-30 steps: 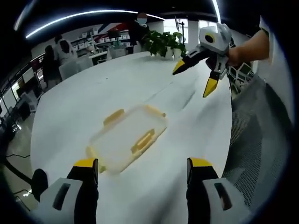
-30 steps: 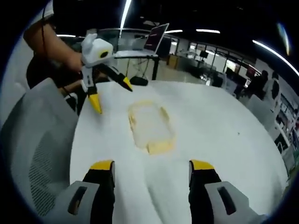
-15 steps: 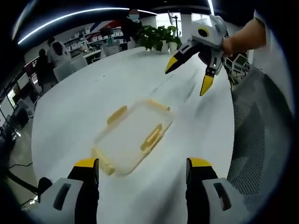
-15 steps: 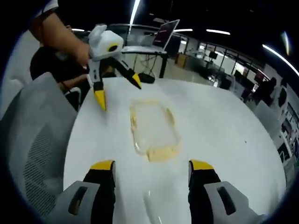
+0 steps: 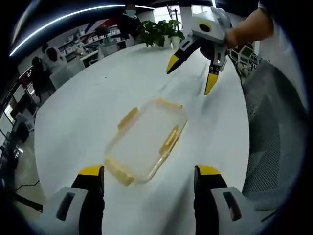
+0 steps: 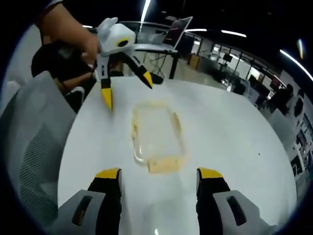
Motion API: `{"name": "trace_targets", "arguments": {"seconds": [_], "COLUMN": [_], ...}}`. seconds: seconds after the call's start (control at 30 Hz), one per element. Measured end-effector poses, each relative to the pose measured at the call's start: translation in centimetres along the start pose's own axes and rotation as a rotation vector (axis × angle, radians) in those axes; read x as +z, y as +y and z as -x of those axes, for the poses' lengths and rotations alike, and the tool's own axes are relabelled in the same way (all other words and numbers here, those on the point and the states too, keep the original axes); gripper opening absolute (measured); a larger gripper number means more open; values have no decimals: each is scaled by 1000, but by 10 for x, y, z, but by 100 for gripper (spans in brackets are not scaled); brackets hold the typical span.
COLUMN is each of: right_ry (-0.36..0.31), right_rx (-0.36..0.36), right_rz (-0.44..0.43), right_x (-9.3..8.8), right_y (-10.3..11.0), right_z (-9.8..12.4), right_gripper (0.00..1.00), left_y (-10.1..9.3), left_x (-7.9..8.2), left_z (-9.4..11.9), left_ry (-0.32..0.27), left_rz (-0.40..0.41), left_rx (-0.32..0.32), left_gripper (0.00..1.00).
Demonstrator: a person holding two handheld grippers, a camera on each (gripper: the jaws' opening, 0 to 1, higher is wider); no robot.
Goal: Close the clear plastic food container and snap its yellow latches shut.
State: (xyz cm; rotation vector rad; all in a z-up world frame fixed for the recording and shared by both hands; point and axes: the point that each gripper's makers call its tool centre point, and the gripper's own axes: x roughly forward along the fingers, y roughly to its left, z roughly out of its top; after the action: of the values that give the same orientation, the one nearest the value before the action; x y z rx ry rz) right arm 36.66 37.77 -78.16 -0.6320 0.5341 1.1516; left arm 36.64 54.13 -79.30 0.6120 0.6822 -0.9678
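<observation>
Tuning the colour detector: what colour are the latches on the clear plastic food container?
Yellow latches on the clear plastic food container; clearest in left gripper view.

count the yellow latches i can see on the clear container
4. In the left gripper view the container shows a latch on the near short end, one on the far short end, one on the left long side and one on the right long side.

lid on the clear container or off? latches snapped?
Lid looks on: the clear plastic food container lies flat on the white table. Its yellow latches seem to splay outward, unsnapped, though blur prevents certainty.
</observation>
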Motion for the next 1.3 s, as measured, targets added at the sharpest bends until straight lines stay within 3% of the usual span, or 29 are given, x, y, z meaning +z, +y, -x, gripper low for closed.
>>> {"name": "trace_targets", "arguments": {"seconds": [0.87,1.3], "right_ry": [106,151], "right_rx": [84,123], "right_rz": [70,83], "right_x": [-5,-7], "right_y": [-3,-8], "right_z": [-36,-48], "right_gripper": [60,57], "left_y": [21,39], "left_x": [-10,-18], "left_z": [-14,-21], "left_ry": [124,206], "left_rz": [-164,-302], "left_rx": [-81,-122], "left_gripper": [67,61]}}
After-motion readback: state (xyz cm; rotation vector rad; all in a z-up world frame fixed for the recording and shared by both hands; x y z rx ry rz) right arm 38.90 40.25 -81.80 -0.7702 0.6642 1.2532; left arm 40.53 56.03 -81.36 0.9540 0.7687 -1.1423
